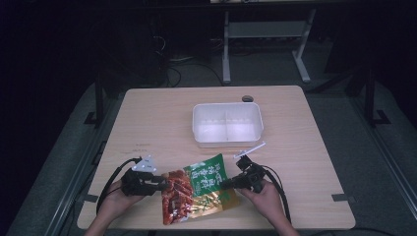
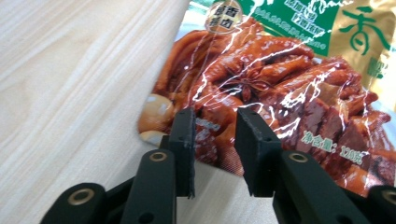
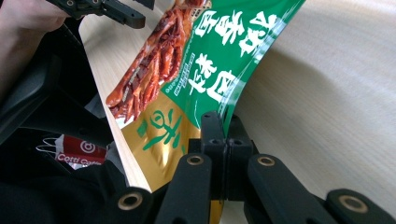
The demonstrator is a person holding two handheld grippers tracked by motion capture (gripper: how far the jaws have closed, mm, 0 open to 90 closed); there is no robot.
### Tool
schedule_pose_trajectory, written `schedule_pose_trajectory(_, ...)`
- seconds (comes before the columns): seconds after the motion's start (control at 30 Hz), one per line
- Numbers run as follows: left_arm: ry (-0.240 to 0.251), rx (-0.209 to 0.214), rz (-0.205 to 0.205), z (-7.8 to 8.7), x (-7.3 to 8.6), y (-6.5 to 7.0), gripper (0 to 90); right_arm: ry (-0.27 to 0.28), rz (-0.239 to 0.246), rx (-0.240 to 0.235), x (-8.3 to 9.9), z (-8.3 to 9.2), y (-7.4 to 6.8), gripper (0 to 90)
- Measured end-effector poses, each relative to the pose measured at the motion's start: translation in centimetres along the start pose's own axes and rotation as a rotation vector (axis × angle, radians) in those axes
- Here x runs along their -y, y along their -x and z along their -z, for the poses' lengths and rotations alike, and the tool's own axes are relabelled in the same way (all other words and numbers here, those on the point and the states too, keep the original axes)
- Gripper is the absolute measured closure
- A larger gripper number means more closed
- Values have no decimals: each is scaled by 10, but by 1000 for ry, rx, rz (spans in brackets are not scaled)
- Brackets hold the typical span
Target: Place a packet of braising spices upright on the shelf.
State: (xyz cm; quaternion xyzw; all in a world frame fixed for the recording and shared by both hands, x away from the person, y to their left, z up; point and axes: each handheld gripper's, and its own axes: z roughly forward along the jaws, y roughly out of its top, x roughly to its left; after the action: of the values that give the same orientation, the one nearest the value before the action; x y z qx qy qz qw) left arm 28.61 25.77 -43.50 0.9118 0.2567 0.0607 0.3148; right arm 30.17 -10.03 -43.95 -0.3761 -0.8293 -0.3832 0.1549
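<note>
The food packet (image 1: 199, 189) lies at the lower centre of the high view, on the table (image 1: 162, 118) below the white tray (image 1: 227, 124). The right gripper (image 3: 219, 126) is clenched on the packet's green edge. The left gripper (image 2: 215, 140) stands parted, jaws astride the packet's red edge.

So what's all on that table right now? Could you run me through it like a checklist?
Surface: light wood table.
Job's things: food packet near the front edge; white two-compartment container behind it, looks empty.
Clutter: small white strip by the container.
Grippers: left gripper open around the packet's edge; right gripper shut on the packet's opposite edge.
Cables: black cables trail from both grippers.
Surroundings: dark room, white frame legs behind.
</note>
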Motion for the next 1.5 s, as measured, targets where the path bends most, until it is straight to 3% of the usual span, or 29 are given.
schedule_pose_trajectory(0.3,36,-30,30,5,2,-4,611,-4,68,11,-20,19,-17,897)
schedule_pose_trajectory(0.43,34,-61,42,5,3,-6,543,-11,74,5,-29,27,-22,898)
schedule_pose_trajectory(0.6,58,-72,61,7,4,-8,500,-30,122,19,-45,38,-35,898)
schedule_pose_trajectory(0.93,55,-70,70,7,5,-10,496,-65,186,16,-72,52,-59,898)
schedule_pose_trajectory(1.23,62,-72,79,7,5,-10,491,-86,205,-21,-87,64,-73,900)
schedule_pose_trajectory(1.5,63,-77,76,8,5,-10,491,-117,249,-16,-97,74,-89,900)
